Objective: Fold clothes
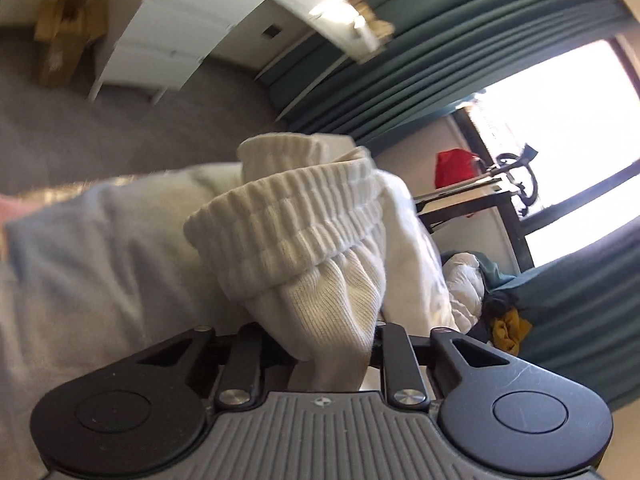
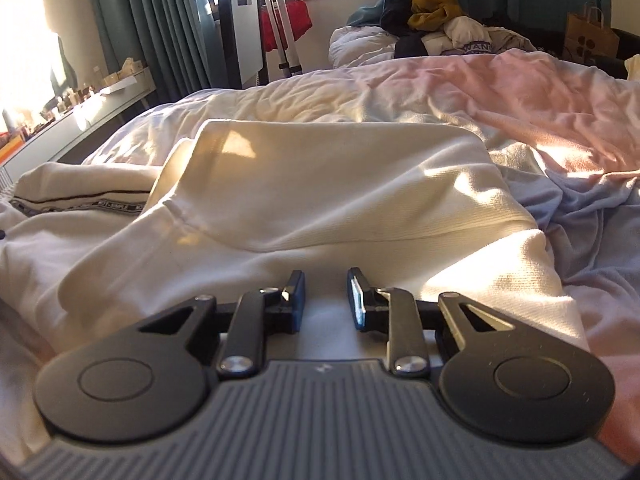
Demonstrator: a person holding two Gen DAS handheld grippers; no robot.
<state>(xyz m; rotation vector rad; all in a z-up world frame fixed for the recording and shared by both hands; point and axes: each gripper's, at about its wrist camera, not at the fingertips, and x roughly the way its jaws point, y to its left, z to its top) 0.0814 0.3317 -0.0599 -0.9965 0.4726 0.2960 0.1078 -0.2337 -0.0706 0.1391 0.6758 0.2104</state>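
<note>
Cuff (image 1: 288, 216) of the white sweater (image 2: 320, 184) is pinched tight in the left claw (image 1: 332, 344), lifted up, while the right claw (image 2: 326, 300) waits open and empty over the sweater. Sweater lies half folded on the bed (image 2: 540, 92). More clothes (image 2: 440, 28) wait far back.

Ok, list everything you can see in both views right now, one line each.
Sweatshirt: one, cream white, spread on the bed; its ribbed cuff is lifted.
Bedding: pink and pale blue, rumpled, under the sweatshirt.
Clothes pile: one, mixed colours with a mustard piece on top, far end of the bed.
Paper bag: one, brown, far right.
Curtains: teal, by the window.
Red cloth: one, near the window.
Cabinet: one, white, on grey carpet.
Left claw: shut on the sleeve.
Right claw: open, low over the sweatshirt.
</note>
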